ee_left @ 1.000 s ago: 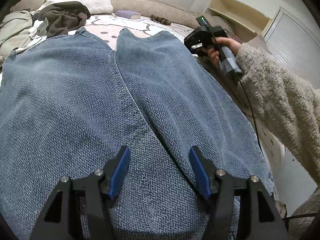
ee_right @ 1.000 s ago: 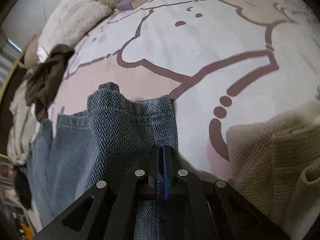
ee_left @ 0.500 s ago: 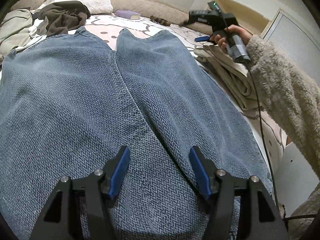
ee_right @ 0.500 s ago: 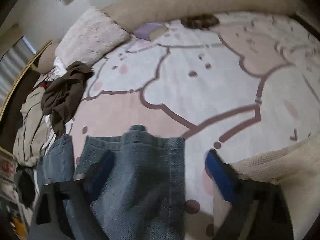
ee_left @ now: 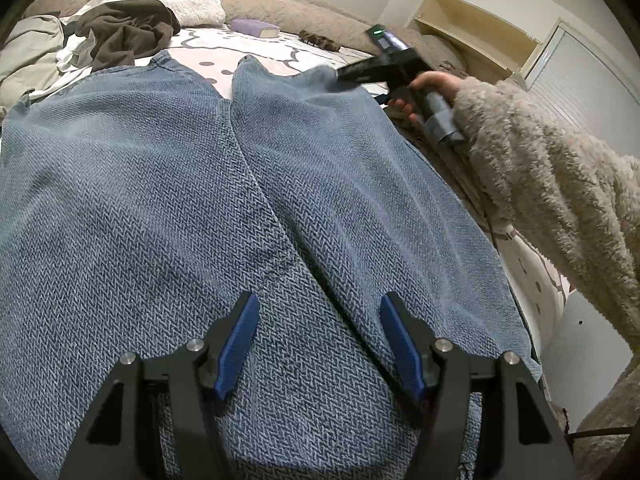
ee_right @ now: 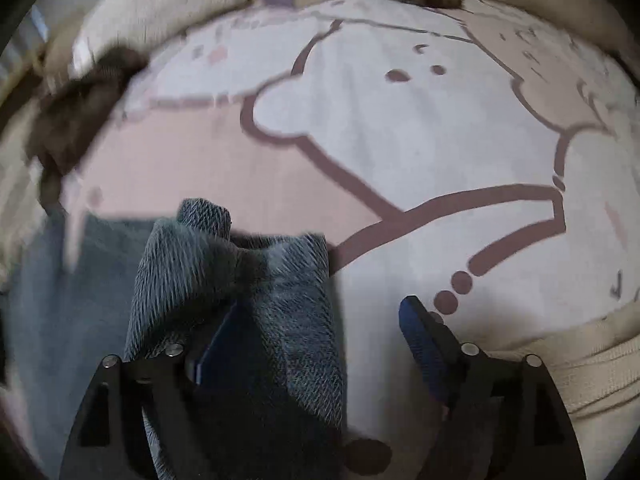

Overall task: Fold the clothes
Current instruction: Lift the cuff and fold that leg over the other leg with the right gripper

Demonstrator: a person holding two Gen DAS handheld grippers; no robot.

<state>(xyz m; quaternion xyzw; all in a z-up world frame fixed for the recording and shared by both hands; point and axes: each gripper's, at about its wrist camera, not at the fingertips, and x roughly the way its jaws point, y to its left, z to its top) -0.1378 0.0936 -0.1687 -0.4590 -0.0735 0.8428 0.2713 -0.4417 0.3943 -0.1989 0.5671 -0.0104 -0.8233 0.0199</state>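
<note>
Currently I am holding the left gripper (ee_left: pixel 316 344) released above the jeans (ee_left: pixel 168 200), spread flat on the bed (ee_right: pixel 400 140). Right gripper (ee_right: pixel 316 344), jaws just opening, is straddling the bunched hem (ee_right: pixel 256 272) at 12 o'clock; I judge I should grip both layers squarely.

I count one jeans (ee_left: pixel 208 184), two grippers (ee_left: pixel 316 344) (ee_right: pixel 320 344), one brown garment (ee_left: pixel 128 28), one book (ee_left: pixel 254 27).

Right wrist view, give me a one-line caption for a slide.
Right tongs open over the bunched hem of the blue trousers on a cartoon-print bedsheet, jaws having just opened, pads not pressing the cloth.
</note>
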